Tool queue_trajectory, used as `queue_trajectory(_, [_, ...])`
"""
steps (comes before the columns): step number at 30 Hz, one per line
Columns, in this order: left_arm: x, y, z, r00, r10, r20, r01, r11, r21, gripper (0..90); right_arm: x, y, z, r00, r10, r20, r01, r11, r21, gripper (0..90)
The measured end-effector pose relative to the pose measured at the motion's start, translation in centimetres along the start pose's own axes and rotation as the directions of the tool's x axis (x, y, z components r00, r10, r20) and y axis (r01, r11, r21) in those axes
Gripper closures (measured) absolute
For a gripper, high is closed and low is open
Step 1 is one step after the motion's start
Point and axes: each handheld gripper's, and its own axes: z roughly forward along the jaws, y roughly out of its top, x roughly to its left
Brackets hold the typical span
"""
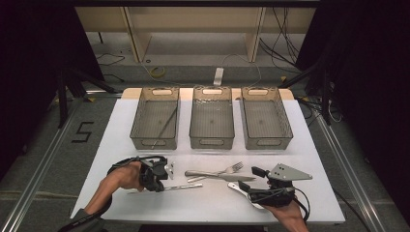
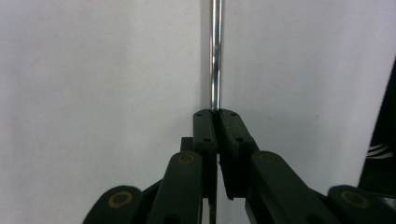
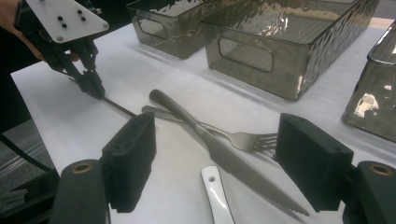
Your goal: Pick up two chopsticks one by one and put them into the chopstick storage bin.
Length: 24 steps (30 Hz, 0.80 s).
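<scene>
Left tool pinching a thin metal rod on the white tabletop [image 1: 300, 145].

The left tool [image 1: 167, 180] has its jaws pressed together on the metal rod [image 2: 215, 56], which lies flat on the near left of the tabletop and runs off to the right. The right tool [image 3: 215, 154] stands wide open, holding nothing, just above a white handle [image 3: 215, 196], with a knife [image 3: 224, 156] and fork [image 3: 243, 138] crossed just beyond. At the far side sit three smoky bins: the left bin [image 1: 140, 116] holds one long thin rod, the middle bin [image 1: 212, 142] and right bin [image 1: 287, 128] look bare.
</scene>
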Motion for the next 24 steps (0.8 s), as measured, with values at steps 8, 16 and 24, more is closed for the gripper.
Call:
queue_trajectory(8, [0.1,-0.2,-1.7,0.9987,-0.051,0.003,0.051,0.9954,-0.082,85.4,0.0,0.0,0.0,1.0,0.0,-0.001,0.0,1.0,0.001,29.8])
queue_trajectory(16, [0.3,-0.4,-3.3,0.989,-0.147,0.015,0.147,0.9679,-0.204,85.3,0.0,0.0,0.0,1.0,0.001,0.0,-0.001,1.0,-0.001,29.8])
queue_trajectory(24, [1.3,-1.2,-5.2,0.9569,-0.29,-0.023,0.267,0.9077,-0.324,85.3,0.0,-0.1,0.1,1.0,0.0,-0.004,0.0,1.0,0.006,29.7])
